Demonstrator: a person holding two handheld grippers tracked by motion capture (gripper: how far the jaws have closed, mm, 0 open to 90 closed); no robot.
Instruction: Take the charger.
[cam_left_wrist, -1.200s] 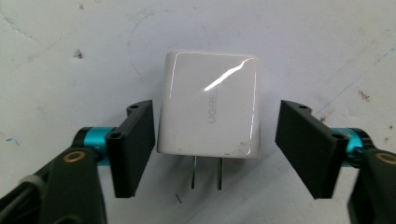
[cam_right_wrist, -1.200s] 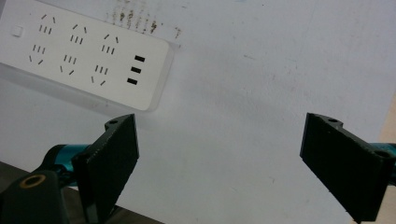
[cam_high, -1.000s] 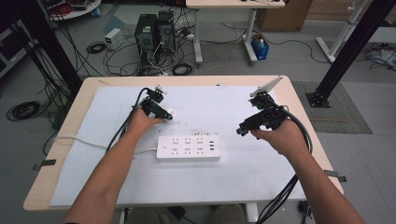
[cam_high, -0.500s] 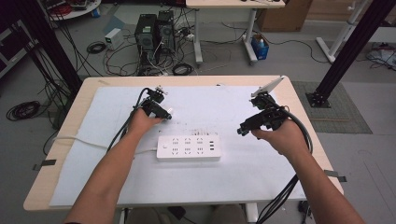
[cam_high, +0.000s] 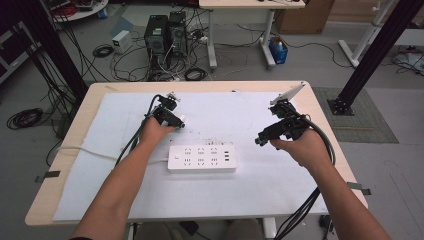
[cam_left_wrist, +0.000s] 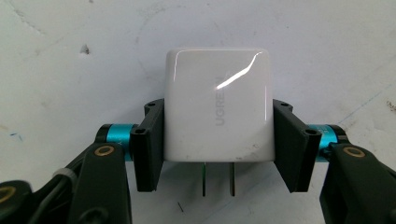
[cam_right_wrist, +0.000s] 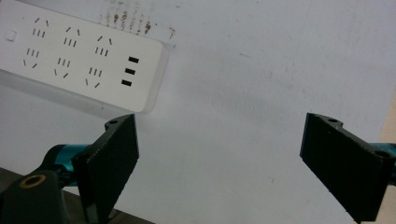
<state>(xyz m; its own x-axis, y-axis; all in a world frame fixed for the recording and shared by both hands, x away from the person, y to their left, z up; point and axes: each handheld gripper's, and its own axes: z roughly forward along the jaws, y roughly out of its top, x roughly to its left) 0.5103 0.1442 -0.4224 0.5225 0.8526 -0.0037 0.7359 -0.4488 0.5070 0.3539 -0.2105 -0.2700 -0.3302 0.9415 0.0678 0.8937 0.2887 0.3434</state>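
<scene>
A person stands at a table covered by a white sheet (cam_high: 240, 200), holding a two-jaw gripper in each hand. The left gripper (cam_left_wrist: 218, 147) has just closed and now pinches a white charger (cam_left_wrist: 218, 105) by its two sides, prongs pointing back toward the hand, over the sheet just beyond the left end of a white power strip (cam_high: 201, 158). The right gripper (cam_right_wrist: 219, 161) hovers with its jaws spread wide and nothing between them, near the strip's right end, where three USB slots (cam_right_wrist: 129, 71) sit.
</scene>
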